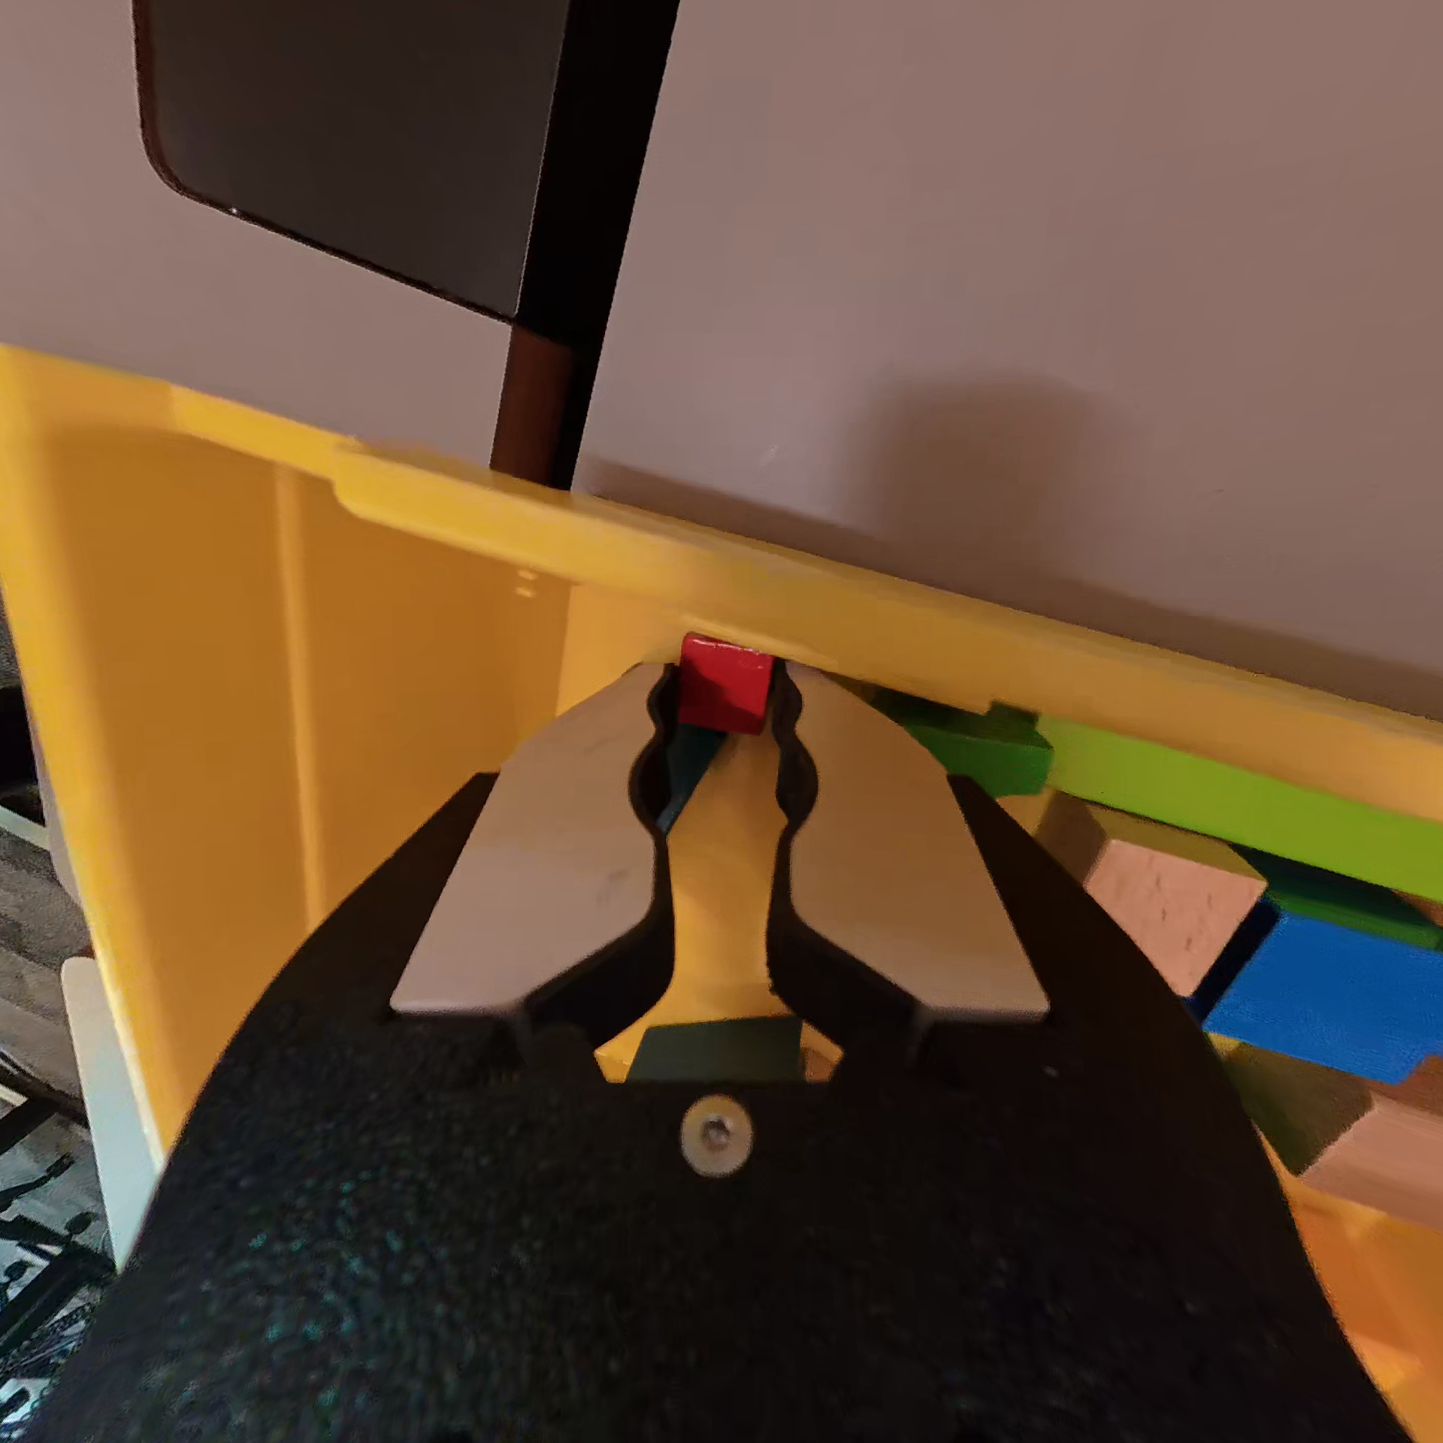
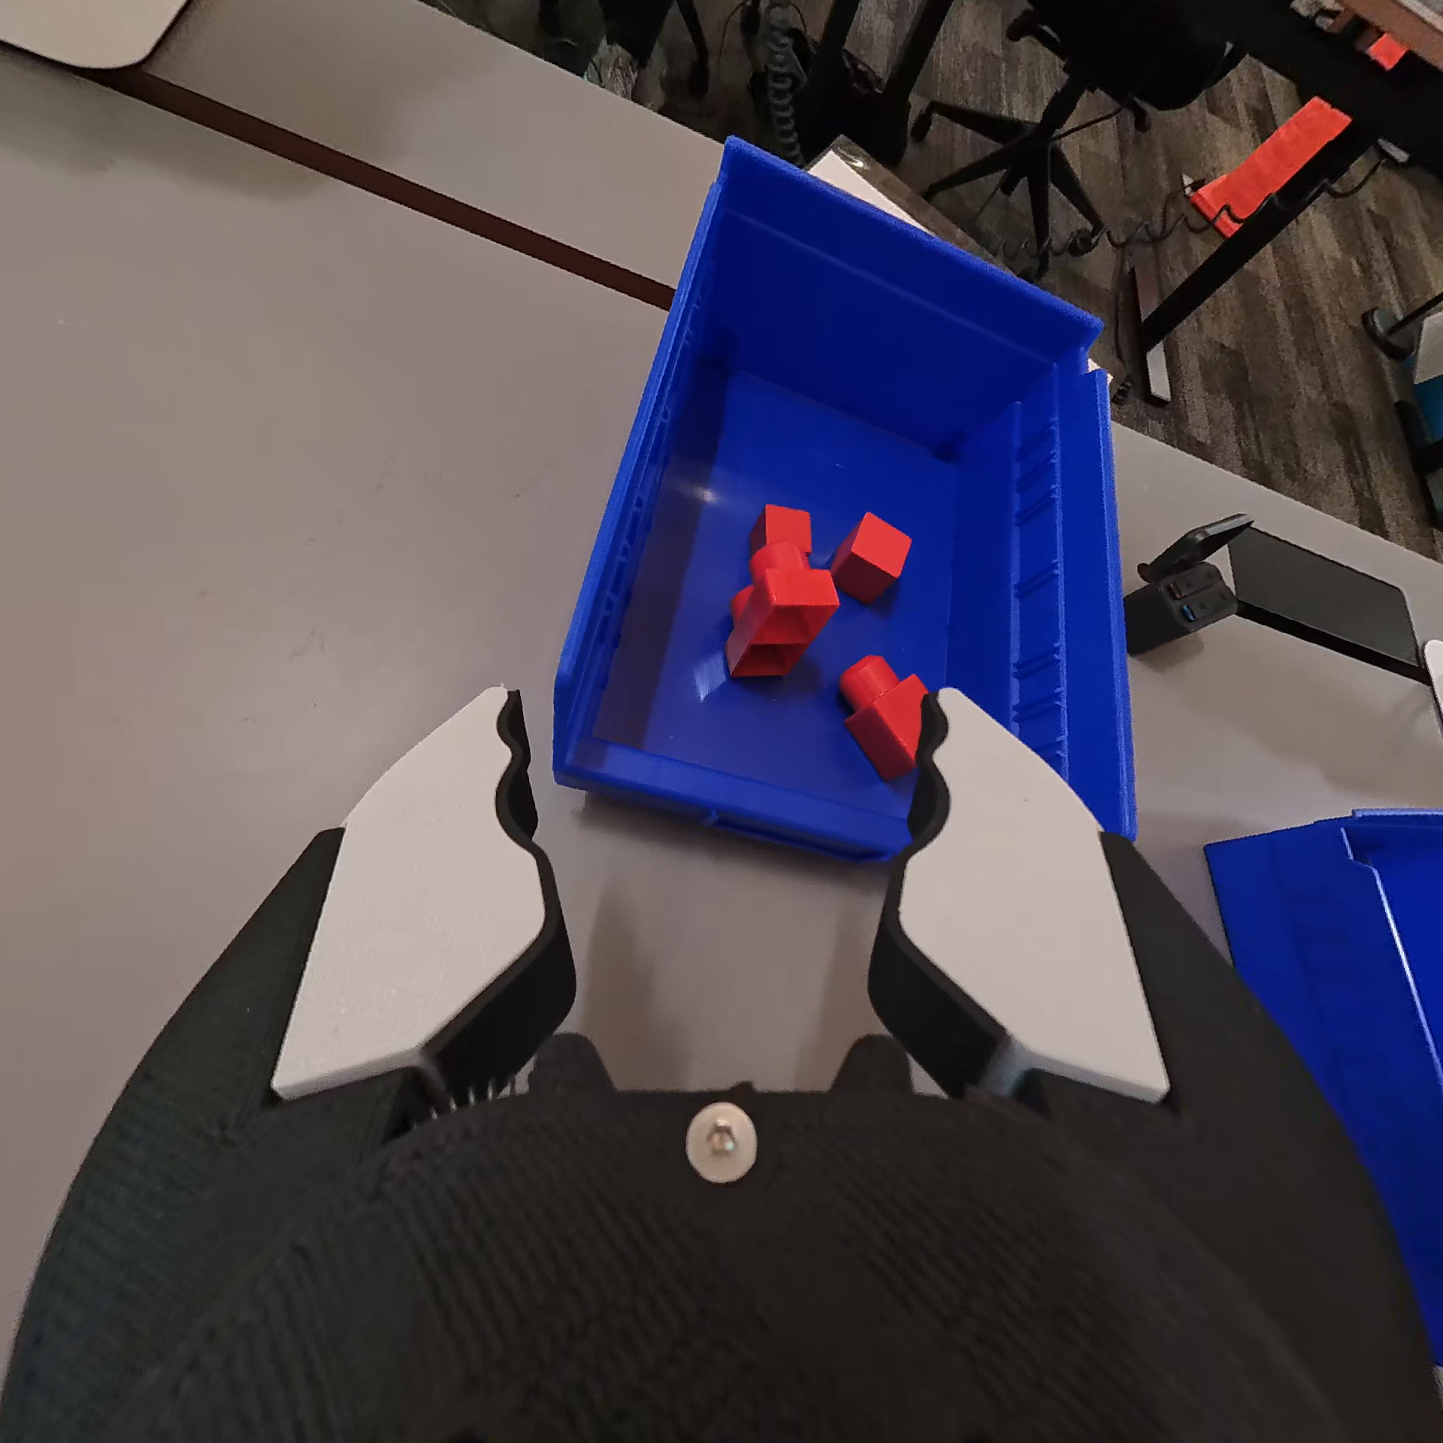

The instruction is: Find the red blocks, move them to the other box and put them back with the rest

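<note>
dim warm left view | motion blur | right view bright, sharp

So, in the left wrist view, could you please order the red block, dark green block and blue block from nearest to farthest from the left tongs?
1. Red block: between the tips of the left tongs.
2. Dark green block: just right.
3. Blue block: far right, lower.

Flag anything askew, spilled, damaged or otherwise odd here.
Nothing looks damaged or spilled. The left gripper pinches a red block inside the yellow bin of jumbled mixed blocks. The right gripper hangs open and empty above the blue bin, where the red pieces lie tumbled.
</note>
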Demonstrator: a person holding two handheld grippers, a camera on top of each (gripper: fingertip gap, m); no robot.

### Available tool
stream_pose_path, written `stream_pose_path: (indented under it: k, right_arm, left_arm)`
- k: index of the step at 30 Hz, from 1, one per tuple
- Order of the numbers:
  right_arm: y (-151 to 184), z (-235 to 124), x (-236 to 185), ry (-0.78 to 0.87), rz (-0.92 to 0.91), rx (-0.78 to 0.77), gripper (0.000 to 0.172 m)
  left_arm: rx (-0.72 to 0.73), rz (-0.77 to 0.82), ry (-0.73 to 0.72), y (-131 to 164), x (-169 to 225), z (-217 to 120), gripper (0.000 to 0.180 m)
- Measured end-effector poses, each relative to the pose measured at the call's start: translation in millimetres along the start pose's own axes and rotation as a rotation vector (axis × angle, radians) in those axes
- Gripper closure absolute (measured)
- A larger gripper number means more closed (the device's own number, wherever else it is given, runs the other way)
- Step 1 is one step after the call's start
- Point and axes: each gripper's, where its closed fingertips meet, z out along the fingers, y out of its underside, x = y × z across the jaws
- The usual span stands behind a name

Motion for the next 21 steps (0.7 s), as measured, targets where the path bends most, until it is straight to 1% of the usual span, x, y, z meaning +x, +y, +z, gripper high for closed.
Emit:
stream_pose_path:
  k: [3, 5, 8, 11, 14, 16, 19, 21]
  right_arm:
    - [-5.6, -0.9, -4.8, -0.015, 0.014, 0.031, 0.076]
    - [-15.2, -2.5, -13.4, -0.042, 0.021, 0.073, 0.076]
    - [-33.4, -4.2, -36.5, -0.095, -0.013, 0.136, 0.076]
    - [-56.1, -6.2, -78.5, -0.215, -0.056, 0.203, 0.075]
    - [-84.3, -10.6, -136.3, -0.414, -0.051, 0.287, 0.076]
    - [-100.6, -13.1, -178.2, -0.558, -0.063, 0.326, 0.076]
    - [-119.2, -18.1, -240.0, -0.762, -0.098, 0.359, 0.075]
    - [-136.6, -30.4, -279.2, -0.947, -0.032, 0.397, 0.076]
  left_arm:
    - [0.054, -0.008, -0.049, 0.0, -3.4, -12.0, 0.159]
    - [0.119, -0.062, -0.103, -1.2, -10.9, -33.0, 0.159]
    - [0.286, -0.161, -0.191, -8.6, -20.2, -82.9, 0.159]
    - [0.534, -0.219, -0.223, -30.4, -8.9, -143.7, 0.159]
    - [0.788, -0.213, -0.196, -65.3, 26.2, -198.8, 0.159]
    - [0.924, -0.180, -0.168, -91.6, 57.5, -225.5, 0.159]
    - [1.128, -0.108, -0.090, -137.9, 116.0, -253.9, 0.159]
    - [1.246, -0.054, -0.021, -169.3, 158.8, -264.5, 0.159]
